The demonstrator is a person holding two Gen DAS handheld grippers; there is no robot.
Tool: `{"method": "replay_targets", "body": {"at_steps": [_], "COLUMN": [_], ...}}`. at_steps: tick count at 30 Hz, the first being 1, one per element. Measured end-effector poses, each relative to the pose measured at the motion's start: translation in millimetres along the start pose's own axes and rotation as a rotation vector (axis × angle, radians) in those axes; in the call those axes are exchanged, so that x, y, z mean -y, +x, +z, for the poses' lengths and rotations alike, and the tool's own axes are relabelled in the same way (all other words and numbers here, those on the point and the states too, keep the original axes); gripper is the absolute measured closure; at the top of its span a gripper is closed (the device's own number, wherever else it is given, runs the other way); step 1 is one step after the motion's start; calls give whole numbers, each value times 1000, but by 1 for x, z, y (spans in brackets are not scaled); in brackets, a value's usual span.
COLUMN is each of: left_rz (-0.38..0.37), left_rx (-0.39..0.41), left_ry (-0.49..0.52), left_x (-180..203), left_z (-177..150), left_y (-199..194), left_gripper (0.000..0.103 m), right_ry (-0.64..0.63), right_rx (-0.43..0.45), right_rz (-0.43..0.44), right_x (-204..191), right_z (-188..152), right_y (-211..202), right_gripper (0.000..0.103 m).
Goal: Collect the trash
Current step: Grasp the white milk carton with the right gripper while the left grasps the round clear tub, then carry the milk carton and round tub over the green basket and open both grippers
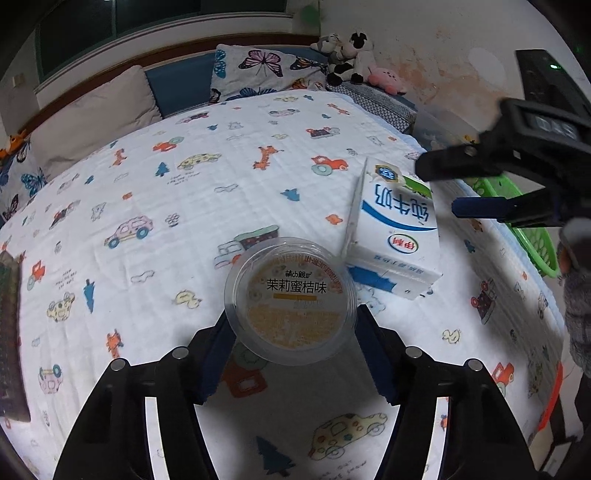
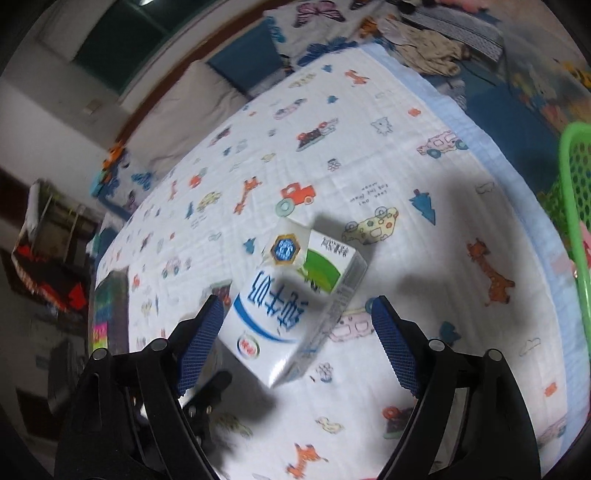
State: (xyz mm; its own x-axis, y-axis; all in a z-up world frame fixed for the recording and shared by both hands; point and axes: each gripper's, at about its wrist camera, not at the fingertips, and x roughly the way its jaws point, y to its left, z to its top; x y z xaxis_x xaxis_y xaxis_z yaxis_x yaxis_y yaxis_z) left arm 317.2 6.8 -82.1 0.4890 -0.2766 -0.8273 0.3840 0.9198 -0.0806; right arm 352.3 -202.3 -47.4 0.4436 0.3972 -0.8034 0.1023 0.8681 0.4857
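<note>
Round clear-lidded cup (image 1: 291, 306) beside white-blue milk carton (image 1: 397, 229)

A bed takes up most of the room, its white quilt (image 1: 229, 206) printed with little cars, trees and giraffes. Along its far edge lean a beige pillow (image 1: 96, 118) and a butterfly-print cushion (image 1: 266, 72), with soft toys (image 1: 351, 59) in the far right corner. Behind runs a dark window (image 1: 162, 29); the right-hand wall (image 1: 443, 55) is white and stained.
</note>
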Motion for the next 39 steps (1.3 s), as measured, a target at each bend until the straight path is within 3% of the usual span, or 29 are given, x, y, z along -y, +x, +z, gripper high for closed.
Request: {"method": "replay_targets", "body": {"at_steps": [7,14,20,26,31,39], "left_rz": [25,22,16,14,15,-1], "left_rx": [7,22,24,34,48,53], "left_ry": [-8,-24,-27,-35,-33,-23], "left_x": [-14,-24,-23,-19,-12,9], "left_z": [-9,-17,-17,-15,-13,-3], "left_y": [-14,-24,-26,-31,-38,-43], "left_gripper": [41,42,41,42,42,42], "right_ry": [66,84,45,19,-57,-110], "right_rx": [-34,-44,-64,-29,54,197], "right_rz": [-49,-162,-218,-141,-66,-21], "right_x": [-12,-23,-24,-23,-21,4], "right_z": [11,22,26,20,8,-7], "right_y": [21,42,52,33,-10,-71], "right_gripper": [20,17,28,29,30,31]}}
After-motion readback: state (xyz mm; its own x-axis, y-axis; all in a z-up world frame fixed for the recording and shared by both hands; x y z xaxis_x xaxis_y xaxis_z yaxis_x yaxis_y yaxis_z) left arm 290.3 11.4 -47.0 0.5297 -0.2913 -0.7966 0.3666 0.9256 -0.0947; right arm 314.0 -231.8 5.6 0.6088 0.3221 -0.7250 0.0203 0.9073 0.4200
